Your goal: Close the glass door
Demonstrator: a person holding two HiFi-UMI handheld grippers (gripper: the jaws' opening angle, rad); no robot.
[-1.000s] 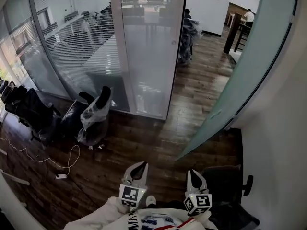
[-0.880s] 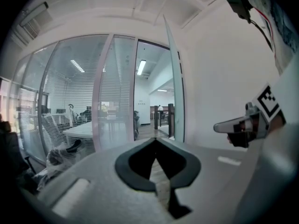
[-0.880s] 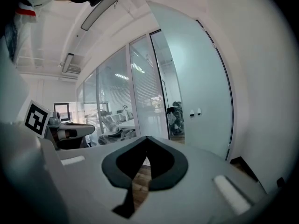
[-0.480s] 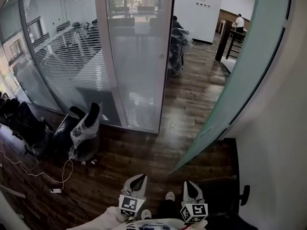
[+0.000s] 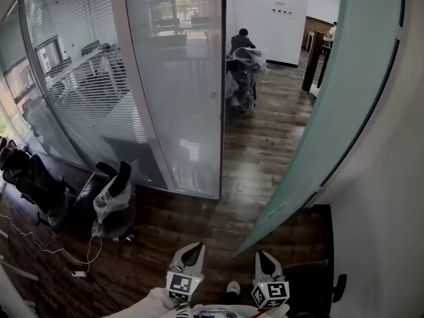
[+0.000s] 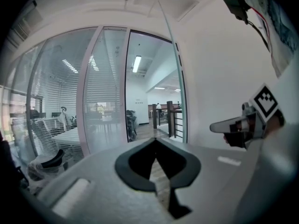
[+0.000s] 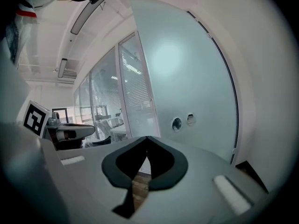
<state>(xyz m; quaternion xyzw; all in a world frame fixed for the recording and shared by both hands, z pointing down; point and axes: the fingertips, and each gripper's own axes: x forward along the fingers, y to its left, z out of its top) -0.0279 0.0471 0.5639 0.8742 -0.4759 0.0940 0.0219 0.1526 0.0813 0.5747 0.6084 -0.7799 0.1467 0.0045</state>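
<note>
The glass door (image 5: pixel 331 118) is a frosted green pane that stands swung open at the right, its lower corner just ahead of my right gripper (image 5: pixel 260 255). In the right gripper view the door (image 7: pixel 187 73) fills the middle, with two round lock holes (image 7: pixel 176 123) in it. The left gripper view shows only the door's thin edge (image 6: pixel 180 101) beside the white wall. My left gripper (image 5: pixel 193 248) and right gripper sit side by side at the bottom of the head view, apart from the door. Both are shut with nothing in them, tips meeting in the left gripper (image 6: pixel 155 140) and the right gripper (image 7: pixel 147 137).
A fixed glass wall with blinds and its frame post (image 5: pixel 220 111) bounds the doorway's left side. Plastic-wrapped office chairs (image 5: pixel 109 201) and a floor cable (image 5: pixel 53 247) lie at the left. A black chair (image 5: pixel 318 283) sits low right. A person (image 5: pixel 242 42) stands down the corridor.
The whole view has advanced toward the doorway: the glass wall and frame post slid left and grew nearer. Both grippers stay shut, side by side. A person in the corridor came into view.
</note>
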